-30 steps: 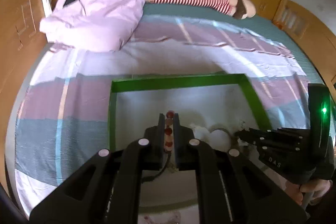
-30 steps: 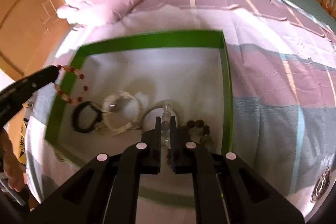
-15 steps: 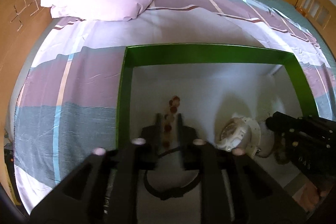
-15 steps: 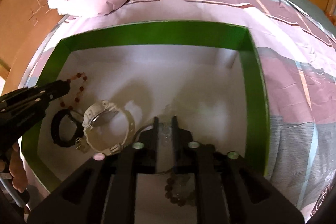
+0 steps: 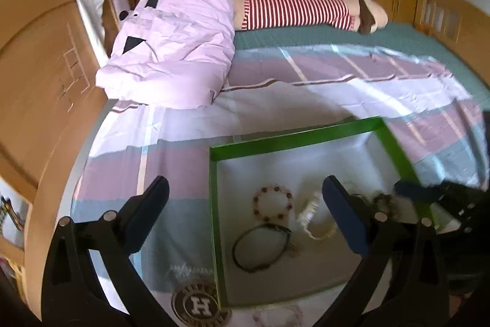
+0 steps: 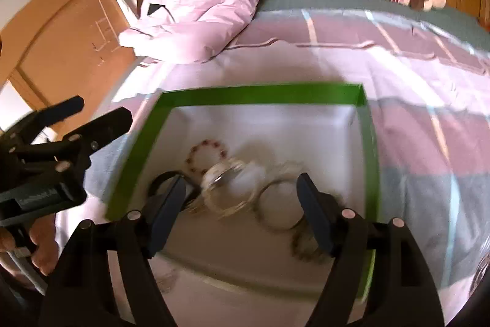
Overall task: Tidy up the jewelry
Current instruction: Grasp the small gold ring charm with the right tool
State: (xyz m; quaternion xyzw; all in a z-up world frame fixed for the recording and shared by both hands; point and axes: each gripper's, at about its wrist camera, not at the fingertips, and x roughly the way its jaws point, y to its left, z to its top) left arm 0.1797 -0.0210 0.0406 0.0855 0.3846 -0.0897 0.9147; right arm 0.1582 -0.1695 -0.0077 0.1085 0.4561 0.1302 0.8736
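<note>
A green tray (image 5: 294,137) with a white floor lies on the bed. In it are a red bead bracelet (image 5: 272,203), a black cord bracelet (image 5: 260,247) and a white watch (image 5: 312,219). My left gripper (image 5: 245,184) hovers above the tray's left side, its jaws opening wide and gripping nothing. In the right wrist view the tray (image 6: 260,95) also holds a clear ring bracelet (image 6: 278,204) and a dark bead bracelet (image 6: 306,247). My right gripper (image 6: 242,181) hangs over the blurred watch (image 6: 226,183), its jaws opening with no pad touching anything. The left gripper (image 6: 104,108) shows at the left there.
A crumpled pink duvet (image 5: 171,45) and a red-and-white striped shape (image 5: 294,11) lie at the far end of the bed. A round badge with an H (image 5: 199,305) sits on the sheet by the tray's near left corner. Wooden panels line the left side. A hand (image 6: 39,247) holds the left gripper.
Both grippers went from shut on bracelets to open. The red bead bracelet and the clear one now lie in the tray. Both grippers have pulled back and up from the tray.
</note>
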